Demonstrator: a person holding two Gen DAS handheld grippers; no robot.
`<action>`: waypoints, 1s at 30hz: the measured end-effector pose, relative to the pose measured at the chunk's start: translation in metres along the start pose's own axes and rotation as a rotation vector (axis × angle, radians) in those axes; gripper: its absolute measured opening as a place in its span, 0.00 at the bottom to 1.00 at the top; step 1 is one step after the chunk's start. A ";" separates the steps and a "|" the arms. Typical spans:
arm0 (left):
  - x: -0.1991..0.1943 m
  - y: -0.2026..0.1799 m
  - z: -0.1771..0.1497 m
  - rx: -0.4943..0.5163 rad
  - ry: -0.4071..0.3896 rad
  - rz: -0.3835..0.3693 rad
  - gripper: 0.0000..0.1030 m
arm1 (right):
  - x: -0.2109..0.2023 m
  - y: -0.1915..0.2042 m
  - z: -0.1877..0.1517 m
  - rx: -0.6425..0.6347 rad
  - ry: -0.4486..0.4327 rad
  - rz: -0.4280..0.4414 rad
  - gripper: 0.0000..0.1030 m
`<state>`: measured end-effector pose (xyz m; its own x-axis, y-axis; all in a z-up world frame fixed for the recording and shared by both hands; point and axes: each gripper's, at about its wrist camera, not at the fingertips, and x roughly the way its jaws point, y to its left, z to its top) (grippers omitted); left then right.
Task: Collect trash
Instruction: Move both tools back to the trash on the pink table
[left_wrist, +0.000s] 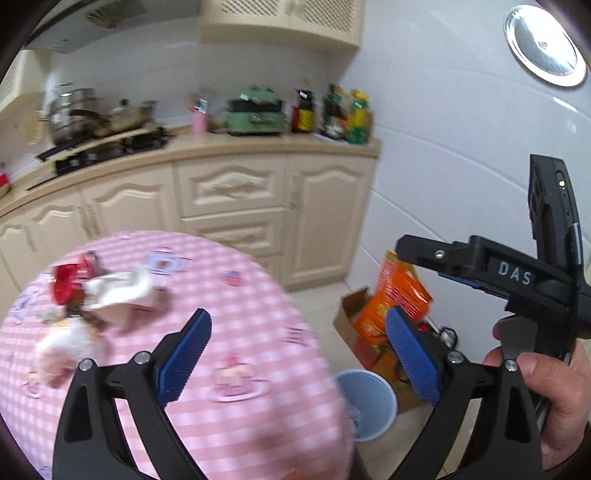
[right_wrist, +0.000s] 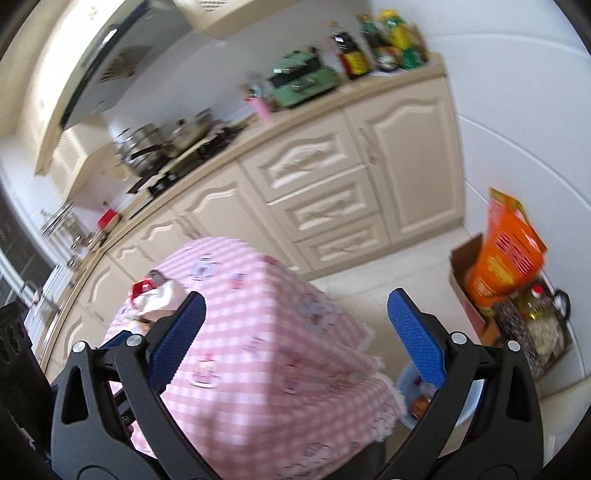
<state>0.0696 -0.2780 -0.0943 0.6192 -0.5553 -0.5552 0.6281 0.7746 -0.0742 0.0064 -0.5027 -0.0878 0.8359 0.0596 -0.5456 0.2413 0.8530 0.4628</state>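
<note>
Pink check table (left_wrist: 236, 332) has the trash pile (left_wrist: 99, 295) (red wrapper, white tissues) at its far left side, & the blue bin (left_wrist: 369, 398) sits on the floor by the near right edge. Both my tongs, left gripper (left_wrist: 299, 354) & right gripper (right_wrist: 295, 336), are wide open w/ nothing in them. Next I think: go down slow on one tissue, pinch it in the middle, then carry it right over the bin before letting go.

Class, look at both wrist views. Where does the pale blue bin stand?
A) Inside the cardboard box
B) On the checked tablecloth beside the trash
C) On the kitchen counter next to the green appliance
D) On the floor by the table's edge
D: the pale blue bin stands on the tiled floor beside the pink checked tablecloth, below the table's edge.
</note>
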 end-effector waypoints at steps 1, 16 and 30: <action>-0.005 0.007 0.000 -0.009 -0.007 0.011 0.91 | 0.003 0.013 0.001 -0.020 0.004 0.009 0.94; -0.065 0.141 -0.018 -0.129 -0.072 0.192 0.91 | 0.037 0.148 -0.009 -0.208 0.050 0.121 0.94; -0.035 0.229 -0.049 -0.072 0.063 0.320 0.91 | 0.081 0.180 -0.029 -0.252 0.128 0.147 0.94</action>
<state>0.1690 -0.0661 -0.1331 0.7476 -0.2626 -0.6101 0.3707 0.9271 0.0552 0.1037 -0.3292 -0.0686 0.7802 0.2425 -0.5766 -0.0204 0.9311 0.3641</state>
